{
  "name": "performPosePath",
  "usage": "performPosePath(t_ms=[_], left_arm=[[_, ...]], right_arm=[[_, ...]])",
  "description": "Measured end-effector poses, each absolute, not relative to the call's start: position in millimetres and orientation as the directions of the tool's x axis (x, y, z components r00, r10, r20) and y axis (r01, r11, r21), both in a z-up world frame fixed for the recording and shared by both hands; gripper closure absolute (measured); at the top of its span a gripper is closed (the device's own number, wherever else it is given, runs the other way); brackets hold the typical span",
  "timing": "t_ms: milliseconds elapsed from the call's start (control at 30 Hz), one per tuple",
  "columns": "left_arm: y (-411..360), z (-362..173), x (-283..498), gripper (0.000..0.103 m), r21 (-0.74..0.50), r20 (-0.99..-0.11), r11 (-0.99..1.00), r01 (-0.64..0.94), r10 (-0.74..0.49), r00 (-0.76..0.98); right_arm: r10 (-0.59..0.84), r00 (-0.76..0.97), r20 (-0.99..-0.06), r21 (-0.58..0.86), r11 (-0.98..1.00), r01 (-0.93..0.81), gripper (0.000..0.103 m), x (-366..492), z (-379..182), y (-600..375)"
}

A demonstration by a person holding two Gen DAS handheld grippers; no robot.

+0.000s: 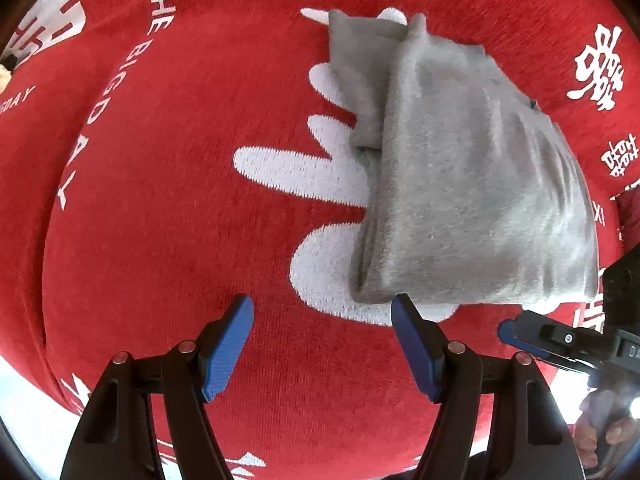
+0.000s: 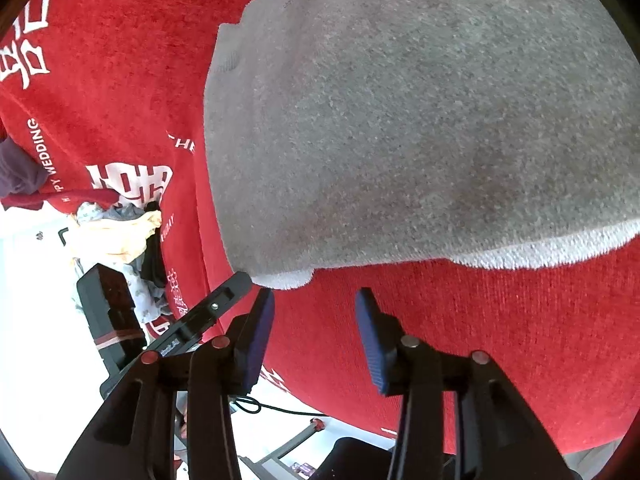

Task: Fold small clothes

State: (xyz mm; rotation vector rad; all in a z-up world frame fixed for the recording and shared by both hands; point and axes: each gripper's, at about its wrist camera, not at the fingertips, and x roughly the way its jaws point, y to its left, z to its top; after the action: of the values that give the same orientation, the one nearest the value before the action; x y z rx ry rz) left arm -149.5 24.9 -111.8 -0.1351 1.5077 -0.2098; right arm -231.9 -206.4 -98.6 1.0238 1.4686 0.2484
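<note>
Lying folded on the red cloth (image 1: 168, 240), the grey garment (image 1: 472, 184) is released. My left claw (image 1: 322, 348) stands wide and empty just before its near edge, and my right claw (image 2: 316, 336) is half open, also empty. If one blue pad catches the loose hem when I pull away, the fold could open again

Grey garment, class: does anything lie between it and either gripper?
Nothing visible does. The left gripper and right gripper both hang open just short of the folded grey garment, with only bare red cloth between.
</note>
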Motion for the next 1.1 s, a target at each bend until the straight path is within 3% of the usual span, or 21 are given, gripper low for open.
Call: performPosePath(t_ms=[200,533,900,967,1000,1100], left_arm=[[24.7,-109.5,-151.3,0.031,-0.271,-0.960,0.961,0.048,-0.273,0.055],[31.0,-108.4,-158.5,0.031,-0.431,-0.902,0.898,-0.092,-0.427,0.059],[15.3,-118.8,-166.2,0.031,-0.594,-0.801,0.784,-0.183,-0.597,0.043],[11.6,-119.6,-169.9,0.031,-0.623,-0.776,0.756,-0.201,-0.630,0.034],[8.0,-120.0,-169.4,0.031,-0.634,-0.766,0.744,-0.209,-0.642,0.034],[1.5,-118.7,-166.1,0.031,-0.664,-0.738,0.710,-0.234,-0.672,0.060]], right_arm=[[0.707,0.171,-0.687,0.694,0.568,0.442,0.057,-233.9,-103.9,-211.4],[0.714,0.191,-0.673,0.708,0.548,0.445,0.056,-227.2,-106.0,-208.4],[0.759,0.361,-0.543,0.777,0.291,0.558,0.056,-231.1,-132.7,-224.3],[0.765,0.372,-0.525,0.787,0.272,0.554,0.076,-226.8,-134.3,-225.0],[0.771,0.378,-0.512,0.796,0.262,0.545,0.093,-223.1,-133.8,-225.8],[0.786,0.408,-0.465,0.836,0.236,0.496,0.093,-213.2,-122.9,-229.2]])
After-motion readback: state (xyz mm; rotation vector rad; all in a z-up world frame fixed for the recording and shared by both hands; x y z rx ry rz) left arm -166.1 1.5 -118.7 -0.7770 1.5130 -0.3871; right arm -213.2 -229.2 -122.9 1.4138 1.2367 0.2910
